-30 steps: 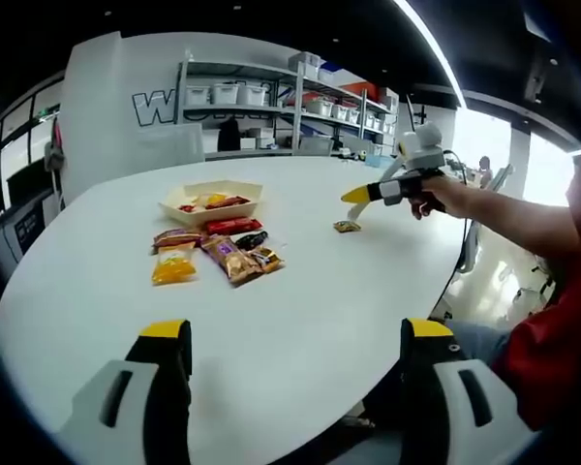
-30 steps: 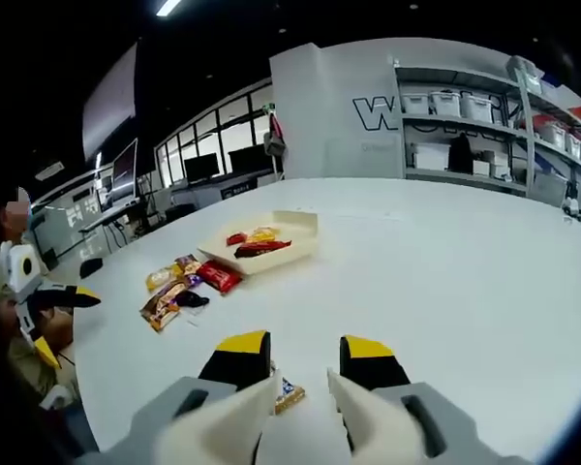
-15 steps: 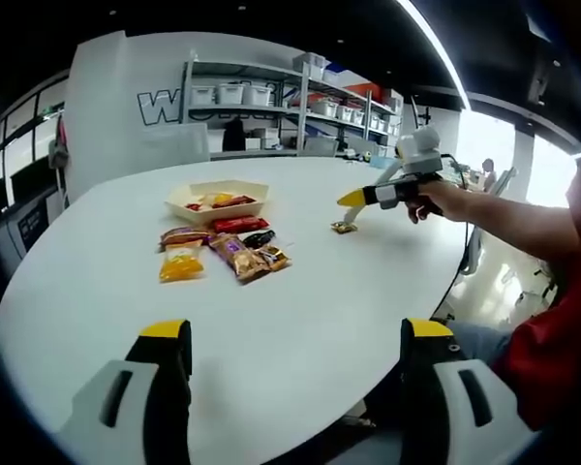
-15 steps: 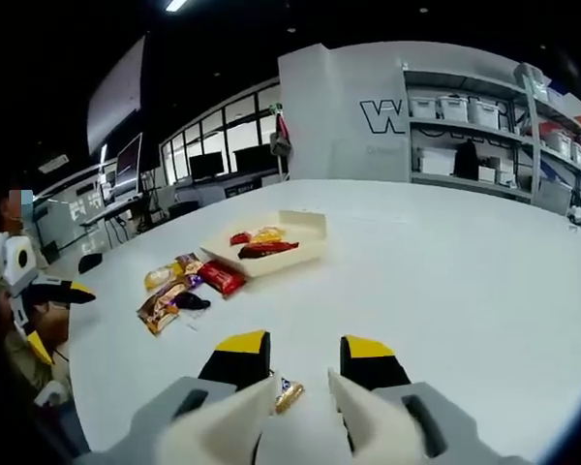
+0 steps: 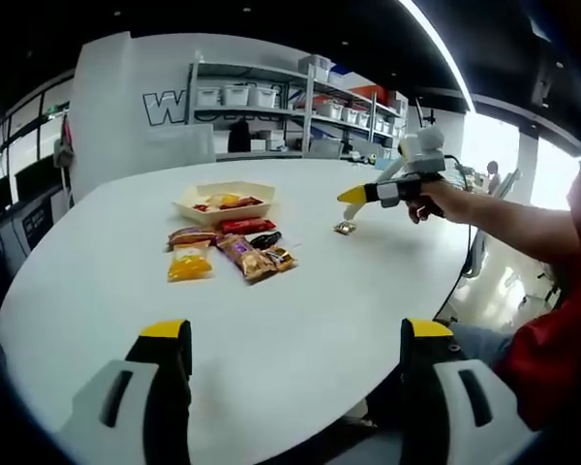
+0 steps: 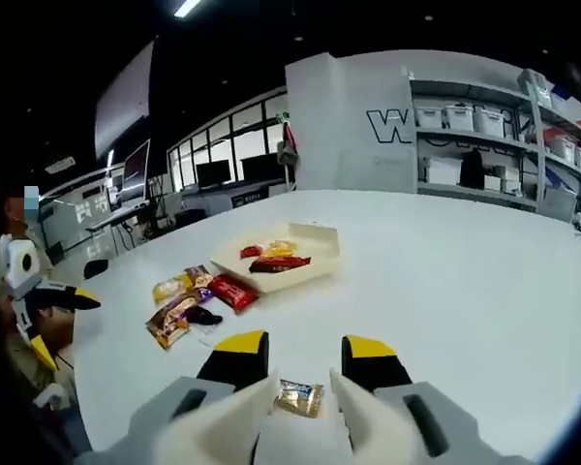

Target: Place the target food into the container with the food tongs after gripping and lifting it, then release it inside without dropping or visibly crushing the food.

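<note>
Right gripper view: right gripper (image 6: 305, 363) hovering apart over small gold-wrapped candy (image 6: 299, 397) on white tabletop (image 6: 465, 271), well apart from tray (image 6: 315, 257); risks: skidding the slick wrapper aside, crushing through over-squeezing, dropping mid-carry; left gripper (image 5: 295, 358) wide apart, idle.

Both grippers are pale grey with black fingers (image 5: 169, 373) tipped yellow; the person (image 5: 557, 339) wears a red top.

White table (image 5: 300, 320), cream tray (image 6: 315, 262), gold-wrapped snack (image 6: 300, 398), yellow-tipped claws.
</note>
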A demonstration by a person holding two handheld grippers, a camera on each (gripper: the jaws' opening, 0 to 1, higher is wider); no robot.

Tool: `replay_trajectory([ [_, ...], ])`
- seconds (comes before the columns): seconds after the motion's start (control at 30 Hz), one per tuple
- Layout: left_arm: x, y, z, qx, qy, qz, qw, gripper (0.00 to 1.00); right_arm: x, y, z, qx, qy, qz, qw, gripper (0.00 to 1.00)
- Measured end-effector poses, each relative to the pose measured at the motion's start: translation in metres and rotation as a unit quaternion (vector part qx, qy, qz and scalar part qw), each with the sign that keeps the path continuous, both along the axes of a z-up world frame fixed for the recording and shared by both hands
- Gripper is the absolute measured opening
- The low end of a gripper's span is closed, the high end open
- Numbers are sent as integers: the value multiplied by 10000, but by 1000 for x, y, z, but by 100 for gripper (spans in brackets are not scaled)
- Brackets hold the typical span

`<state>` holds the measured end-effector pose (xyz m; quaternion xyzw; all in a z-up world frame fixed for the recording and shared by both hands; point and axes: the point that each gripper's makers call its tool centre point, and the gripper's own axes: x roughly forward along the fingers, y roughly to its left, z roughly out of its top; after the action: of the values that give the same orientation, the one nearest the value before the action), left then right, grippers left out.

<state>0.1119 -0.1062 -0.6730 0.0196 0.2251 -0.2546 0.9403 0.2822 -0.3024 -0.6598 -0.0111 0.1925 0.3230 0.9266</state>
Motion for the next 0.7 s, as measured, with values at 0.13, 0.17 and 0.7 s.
replay_trajectory([
  [0.13, 0, -6, 0, 8, -1, -67, 10000, 87, -4, 5, -8, 32, 26, 20, 10000, 25],
  [0.17, 0, -6, 0, 19, -2, -81, 10000, 87, -3, 5, -11, 57, 72, 26, 10000, 26],
  [0.7, 1, -8, -4, 9, 49, -87, 9999, 86, -2, 6, -17, -142, -149, 21, 9998, 17],
])
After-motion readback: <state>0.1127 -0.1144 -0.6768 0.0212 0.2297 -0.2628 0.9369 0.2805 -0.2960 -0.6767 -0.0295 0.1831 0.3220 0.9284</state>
